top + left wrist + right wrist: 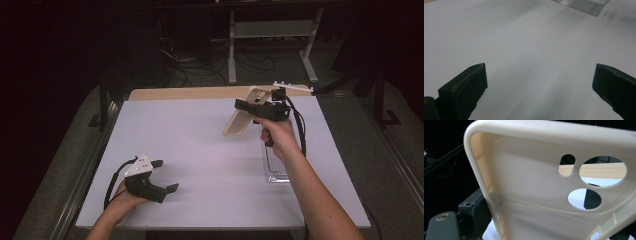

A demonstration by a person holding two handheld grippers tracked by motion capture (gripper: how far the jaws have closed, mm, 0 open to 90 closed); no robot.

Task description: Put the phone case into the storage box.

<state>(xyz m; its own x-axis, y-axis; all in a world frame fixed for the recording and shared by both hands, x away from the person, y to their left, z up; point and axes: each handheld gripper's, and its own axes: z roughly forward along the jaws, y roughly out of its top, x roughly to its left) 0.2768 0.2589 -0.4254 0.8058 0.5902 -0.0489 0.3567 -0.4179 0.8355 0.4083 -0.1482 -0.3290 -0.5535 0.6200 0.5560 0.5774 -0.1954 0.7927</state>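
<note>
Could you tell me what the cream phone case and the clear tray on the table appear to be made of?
Phone case: probably soft matte plastic or silicone; smooth, dull surface, rounded rim, moulded camera holes. Tray: looks like clear glossy hard plastic; the table shows through it, and its ridges catch light.

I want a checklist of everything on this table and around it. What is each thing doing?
Surface: white table top, wooden strip along the far edge.
Job's things: cream phone case held tilted above the table; clear tray lying flat at the right.
Clutter: nothing seen.
Grippers: left gripper open, low over the table, holding nothing; right gripper shut on the phone case.
Cables: black cable trailing from the right gripper; cables on the floor beyond.
Surroundings: dark room, white frame behind.
</note>
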